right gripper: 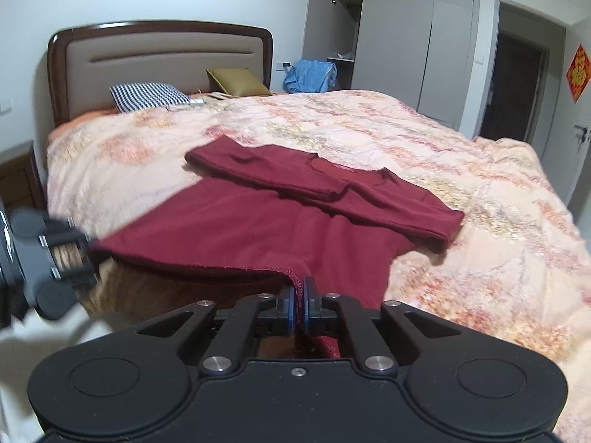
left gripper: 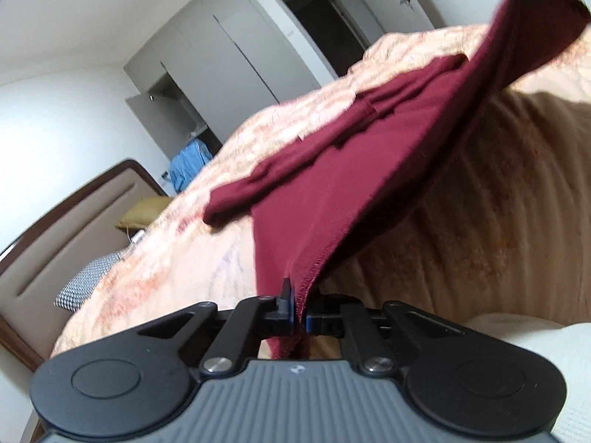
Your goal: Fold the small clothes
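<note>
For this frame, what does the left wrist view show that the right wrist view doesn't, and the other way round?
Only the left wrist view shows the underside of the lifted hem and the brown bed side below it. Only the right wrist view shows the maroon shirt from above, its sleeves folded across the chest, and the whole headboard. Both show the floral bedspread, the checked pillow, the wardrobe, and both the left hand-held gripper and the right hand-held gripper clamped on the hem.

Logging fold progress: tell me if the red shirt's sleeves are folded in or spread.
Folded in. Both sleeves lie crossed over the shirt chest, and the hem is lifted off the bed.
</note>
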### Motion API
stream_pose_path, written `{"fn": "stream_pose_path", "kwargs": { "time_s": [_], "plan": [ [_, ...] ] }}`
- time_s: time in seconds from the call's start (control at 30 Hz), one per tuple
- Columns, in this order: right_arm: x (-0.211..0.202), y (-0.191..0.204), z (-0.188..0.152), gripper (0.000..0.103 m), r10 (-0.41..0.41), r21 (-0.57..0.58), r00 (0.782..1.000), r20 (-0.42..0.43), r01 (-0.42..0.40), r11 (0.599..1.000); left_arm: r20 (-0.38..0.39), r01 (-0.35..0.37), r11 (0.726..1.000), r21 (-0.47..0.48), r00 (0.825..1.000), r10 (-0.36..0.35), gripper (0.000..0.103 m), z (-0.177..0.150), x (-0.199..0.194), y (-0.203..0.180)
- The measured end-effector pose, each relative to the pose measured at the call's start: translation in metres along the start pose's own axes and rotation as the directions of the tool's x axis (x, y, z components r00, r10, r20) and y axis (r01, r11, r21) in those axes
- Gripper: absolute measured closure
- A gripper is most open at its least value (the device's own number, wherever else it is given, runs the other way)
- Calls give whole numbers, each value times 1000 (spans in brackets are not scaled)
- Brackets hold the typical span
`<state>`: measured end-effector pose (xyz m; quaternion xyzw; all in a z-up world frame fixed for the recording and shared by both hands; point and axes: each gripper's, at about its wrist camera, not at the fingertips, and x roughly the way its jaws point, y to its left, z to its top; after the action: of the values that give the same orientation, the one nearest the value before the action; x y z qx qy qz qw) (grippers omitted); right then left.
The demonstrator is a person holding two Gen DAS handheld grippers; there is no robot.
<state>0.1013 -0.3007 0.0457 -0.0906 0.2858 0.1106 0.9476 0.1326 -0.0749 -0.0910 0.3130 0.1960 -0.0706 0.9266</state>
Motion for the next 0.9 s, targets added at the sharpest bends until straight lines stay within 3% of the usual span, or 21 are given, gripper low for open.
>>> {"fn": "stream_pose_path", "kwargs": {
  "time_s": [0.23,0.37,0.5,0.6,0.77,0.9],
  "plan": [
    [-30,8,-16,100,-49,-20,998,50,50,999,116,2,1000,-11,993,0,99,18,-25,30],
    [-54,15,-17,100,-63,-36,994,93,67,997,139,35,998,-57,990,-27,99,25,-49,46],
    [-86,24,-24,100,-63,-42,991,120,68,997,151,58,997,-45,987,-51,99,23,-79,60],
    [-116,32,-33,100,-38,-18,993,114,41,999,142,98,994,-39,986,-91,99,17,-107,66],
    [-164,32,-48,100,88,89,993,84,-95,992,125,134,990,-53,984,-127,99,7,-156,75],
    [-175,36,-52,100,92,97,994,66,-98,990,96,148,986,-81,985,-140,99,2,-173,72]
  ]
}}
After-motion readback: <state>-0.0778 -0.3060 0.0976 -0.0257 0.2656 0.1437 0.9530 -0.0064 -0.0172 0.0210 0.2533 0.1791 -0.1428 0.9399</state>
